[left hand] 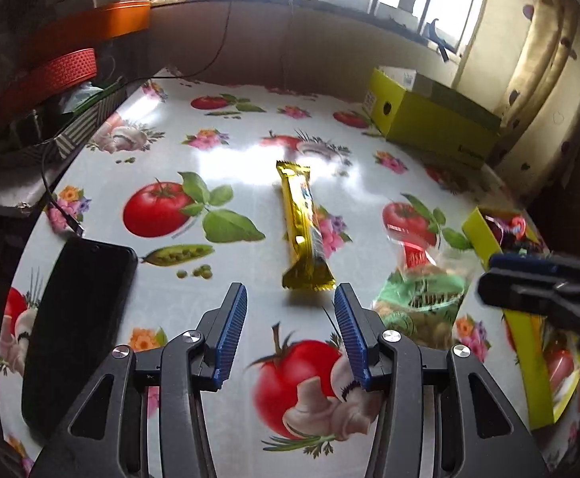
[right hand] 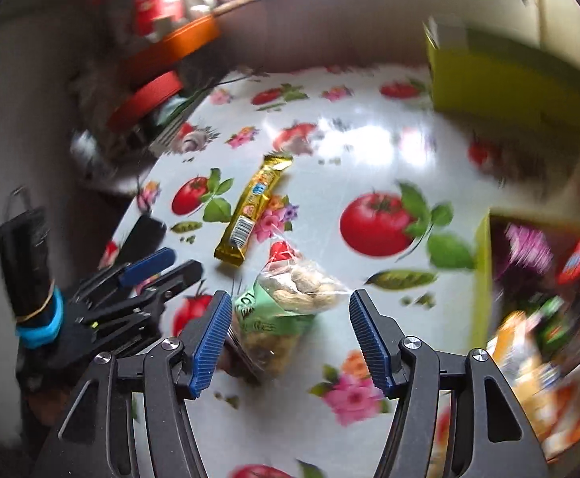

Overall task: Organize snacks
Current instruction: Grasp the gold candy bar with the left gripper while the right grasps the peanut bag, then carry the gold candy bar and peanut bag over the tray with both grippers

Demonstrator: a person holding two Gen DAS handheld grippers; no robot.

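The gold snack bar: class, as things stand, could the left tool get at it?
Probably yes. The left tool is open, with the gold snack bar lying flat just ahead and nothing between them. The peanut bag lies off to the side.

Gold-wrapped bar (left hand: 305, 228) lies on white tomato-and-flower-printed tablecloth (left hand: 250, 151) near yellow-green box (left hand: 429, 119).
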